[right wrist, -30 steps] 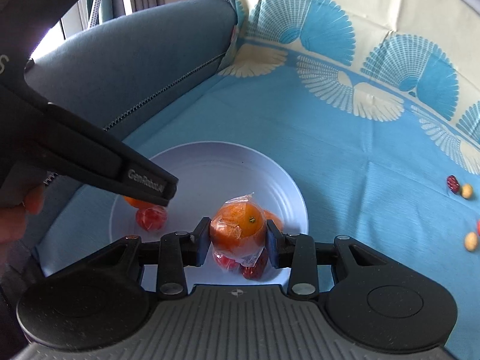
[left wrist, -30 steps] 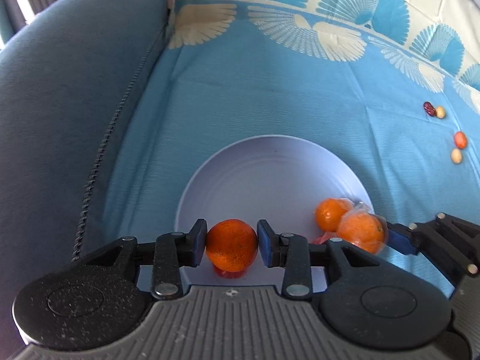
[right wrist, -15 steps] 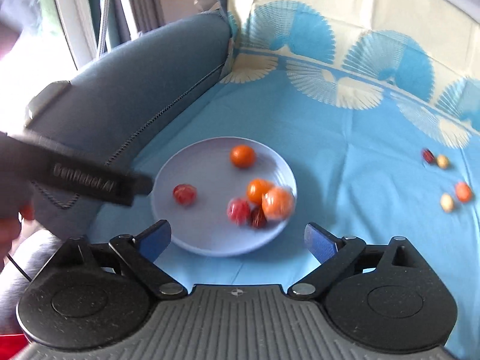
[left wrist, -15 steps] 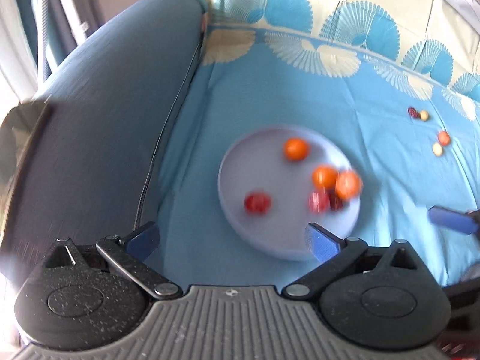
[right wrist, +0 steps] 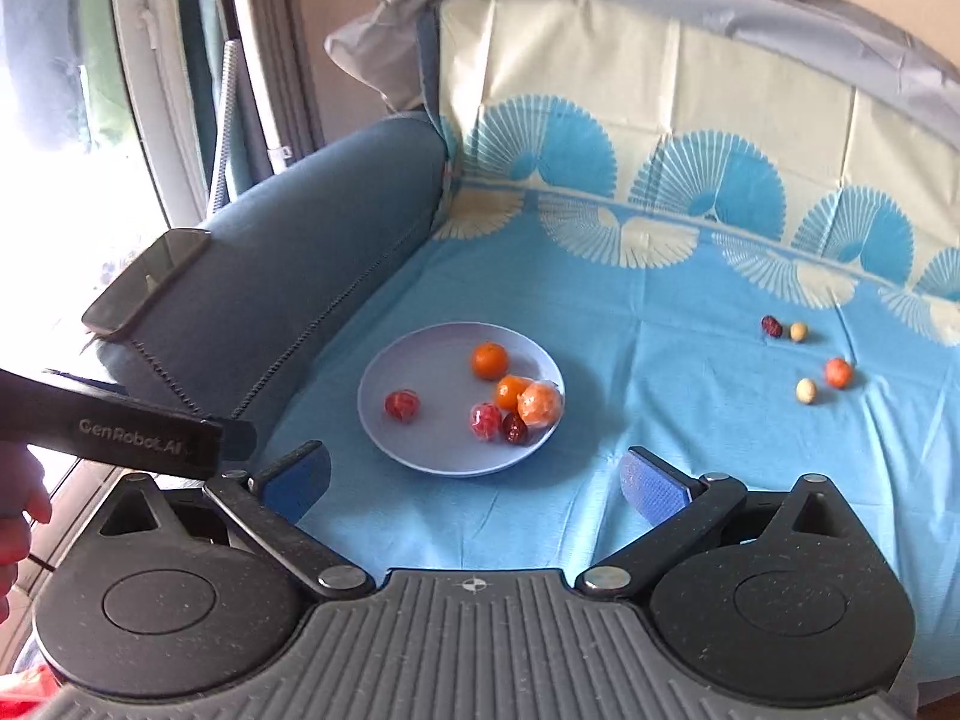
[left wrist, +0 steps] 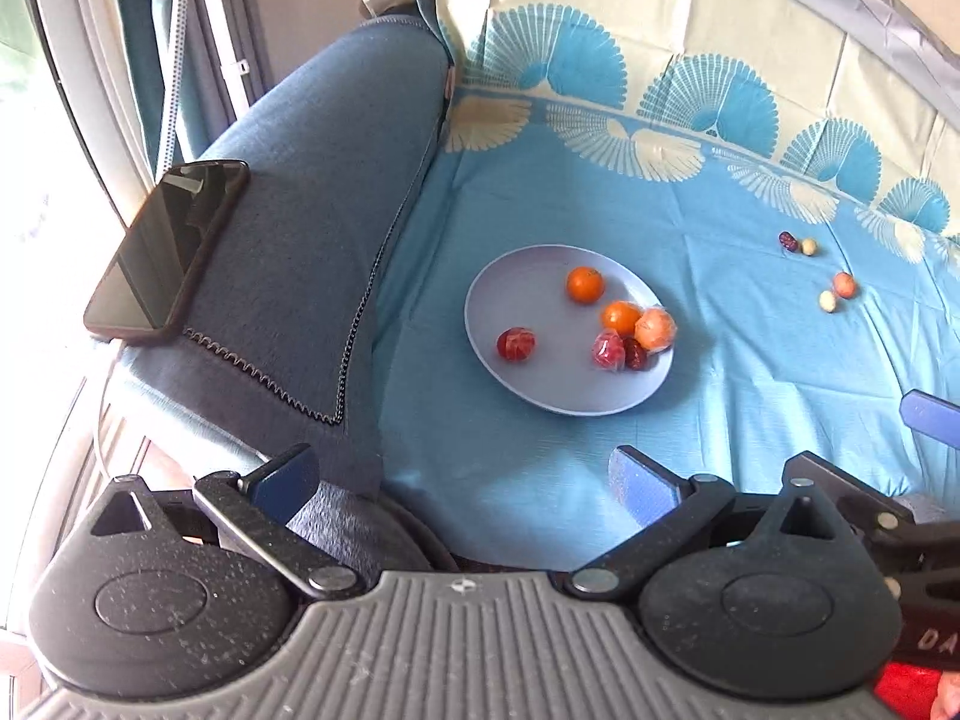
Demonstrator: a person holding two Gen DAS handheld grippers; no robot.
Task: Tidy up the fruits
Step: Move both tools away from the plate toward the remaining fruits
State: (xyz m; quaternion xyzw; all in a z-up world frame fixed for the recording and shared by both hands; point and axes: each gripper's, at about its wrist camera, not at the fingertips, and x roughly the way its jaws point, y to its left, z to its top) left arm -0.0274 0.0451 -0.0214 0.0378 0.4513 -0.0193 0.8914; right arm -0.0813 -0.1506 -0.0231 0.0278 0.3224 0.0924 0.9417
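A pale lilac plate lies on the blue cloth. It carries two bare oranges, a wrapped orange, a wrapped red fruit, a dark date and a red fruit. My left gripper hangs open above and short of the plate, nothing between its fingers. My right gripper is likewise raised, its jaws opening wide and empty.
Several small loose fruits lie on the cloth at the right: a dark date, two pale ones and an orange-red one. A black phone rests on the blue sofa arm at the left.
Both grippers let go of their oranges onto the plate, opened wide, and drew back and up. The plate now looks smaller and farther away.
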